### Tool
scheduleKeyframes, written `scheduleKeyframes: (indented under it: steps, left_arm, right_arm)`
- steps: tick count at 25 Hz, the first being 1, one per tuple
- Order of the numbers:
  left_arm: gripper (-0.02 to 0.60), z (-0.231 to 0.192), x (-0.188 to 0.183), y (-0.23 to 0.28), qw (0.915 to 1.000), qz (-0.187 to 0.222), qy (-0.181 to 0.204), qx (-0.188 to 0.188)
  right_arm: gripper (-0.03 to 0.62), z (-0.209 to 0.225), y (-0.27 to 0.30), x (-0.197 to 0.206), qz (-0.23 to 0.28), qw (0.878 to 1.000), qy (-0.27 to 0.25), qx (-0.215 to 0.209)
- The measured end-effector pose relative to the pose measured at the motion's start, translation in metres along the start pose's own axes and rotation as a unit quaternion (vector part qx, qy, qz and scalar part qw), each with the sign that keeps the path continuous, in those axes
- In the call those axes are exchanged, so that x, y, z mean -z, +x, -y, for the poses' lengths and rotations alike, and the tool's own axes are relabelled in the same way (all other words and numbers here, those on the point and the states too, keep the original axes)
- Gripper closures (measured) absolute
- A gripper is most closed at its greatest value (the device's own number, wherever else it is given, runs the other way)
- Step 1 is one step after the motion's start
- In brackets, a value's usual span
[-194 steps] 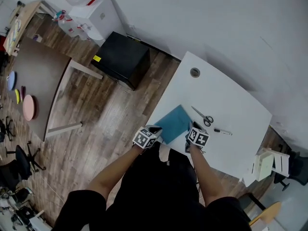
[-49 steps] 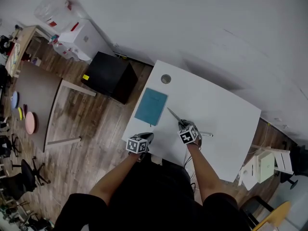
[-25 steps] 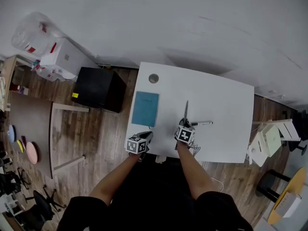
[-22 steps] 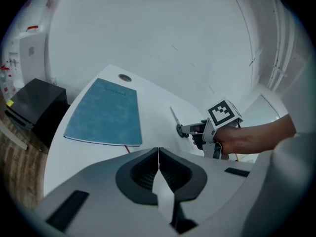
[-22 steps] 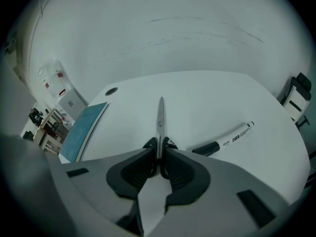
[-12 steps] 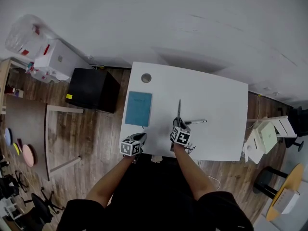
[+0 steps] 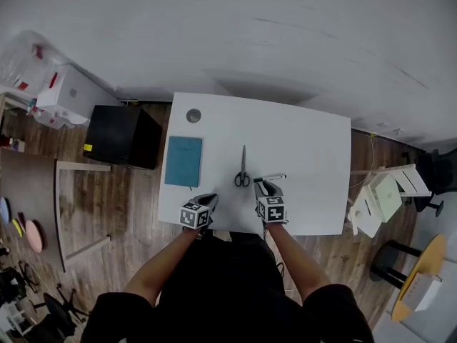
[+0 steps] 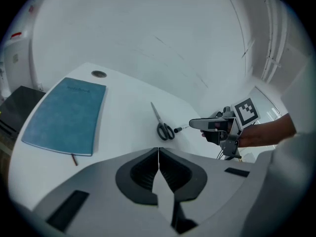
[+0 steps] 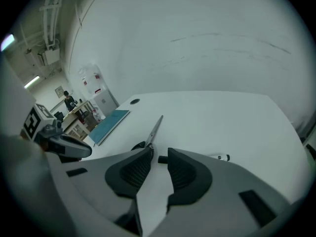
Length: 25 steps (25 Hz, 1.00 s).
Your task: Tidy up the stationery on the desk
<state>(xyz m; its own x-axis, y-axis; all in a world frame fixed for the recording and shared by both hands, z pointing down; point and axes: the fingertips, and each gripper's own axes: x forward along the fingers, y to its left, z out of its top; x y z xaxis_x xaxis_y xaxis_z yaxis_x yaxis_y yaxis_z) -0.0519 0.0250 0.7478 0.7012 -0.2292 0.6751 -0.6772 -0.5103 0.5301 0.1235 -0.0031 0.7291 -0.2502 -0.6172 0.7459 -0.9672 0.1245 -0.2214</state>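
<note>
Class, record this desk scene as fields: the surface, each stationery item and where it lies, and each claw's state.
surface: white desk
teal notebook: closed, flat, desk's left part
scissors: closed, mid-desk, handles toward the person
pen: beside the scissors' handles, right of them
left claw: shut, empty, near edge
right claw: open, empty, pen just ahead

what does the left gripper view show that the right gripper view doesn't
Only the left gripper view: the jaws of the left gripper, shut and empty, and the black cabinet beside the desk. Only the right gripper view: the jaws of the right gripper, apart, and a person far off. Both: the scissors, the blue notebook, the pen and the desk's round hole.
</note>
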Motion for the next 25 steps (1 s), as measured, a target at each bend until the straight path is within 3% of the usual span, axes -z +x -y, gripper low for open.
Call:
scheduleKeyframes:
  steps: [5,13,20,25]
  left_arm:
    - [0.566,0.046,-0.012,0.04,0.9996,-0.008,0.021,0.019]
    - [0.566,0.081,-0.011,0.087,0.9994,-0.021,0.02,0.017]
    - [0.567,0.08,0.019,0.066,0.9969,-0.057,0.043,0.032]
    - [0.568,0.075,0.021,0.069,0.9979,-0.051,0.02,0.034]
  right_arm:
    - [0.474,0.031,-0.004,0.005,-0.028,0.996,-0.084,-0.034]
    - [0.474,0.062,0.003,0.013,-0.055,0.987,-0.133,-0.075]
    - [0.474,0.059,-0.018,0.011,-0.071,0.99,-0.108,-0.062]
    - [0.474,0.061,-0.041,0.012,-0.061,0.991,-0.112,-0.044]
